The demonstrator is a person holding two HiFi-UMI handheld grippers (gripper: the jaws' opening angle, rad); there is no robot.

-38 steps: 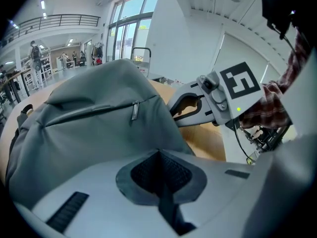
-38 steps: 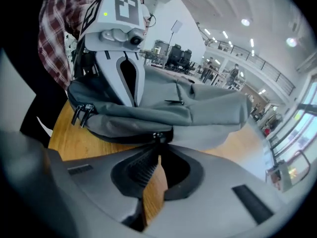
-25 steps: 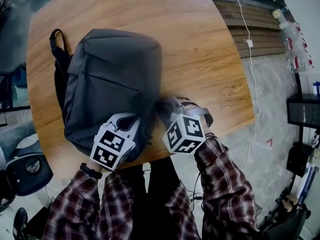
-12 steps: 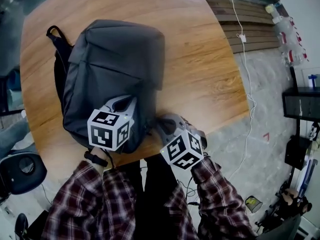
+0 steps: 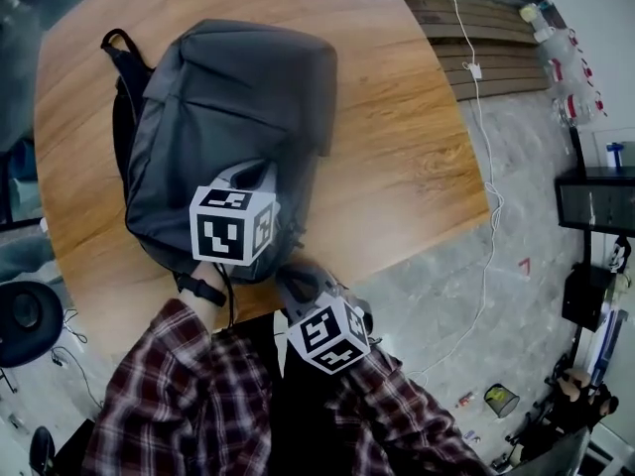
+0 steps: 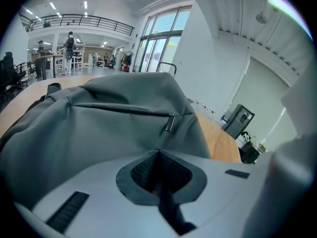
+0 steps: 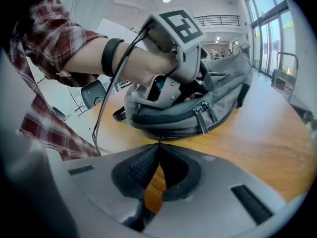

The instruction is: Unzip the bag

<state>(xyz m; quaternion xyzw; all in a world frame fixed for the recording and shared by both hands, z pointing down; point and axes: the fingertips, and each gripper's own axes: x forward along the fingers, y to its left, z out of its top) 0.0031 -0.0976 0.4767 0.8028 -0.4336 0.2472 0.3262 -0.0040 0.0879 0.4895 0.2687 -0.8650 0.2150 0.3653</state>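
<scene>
Grey bag (image 5: pixel 228 97) lies flat on wooden table (image 5: pixel 407 157), near its front edge. Left gripper (image 6: pixel 158 155) on bag's near end, jaws closed together, tips against fabric, nothing seen between them. Right gripper (image 7: pixel 158 145) low at table edge, jaws closed, tips pinching small dark zipper tab (image 7: pixel 159 140) on bag's lower zip line. Two metal pulls (image 7: pixel 204 117) hang above.

Both closed (tips touching): left claw (image 6: pixel 158 155), right claw (image 7: pixel 158 145).
</scene>
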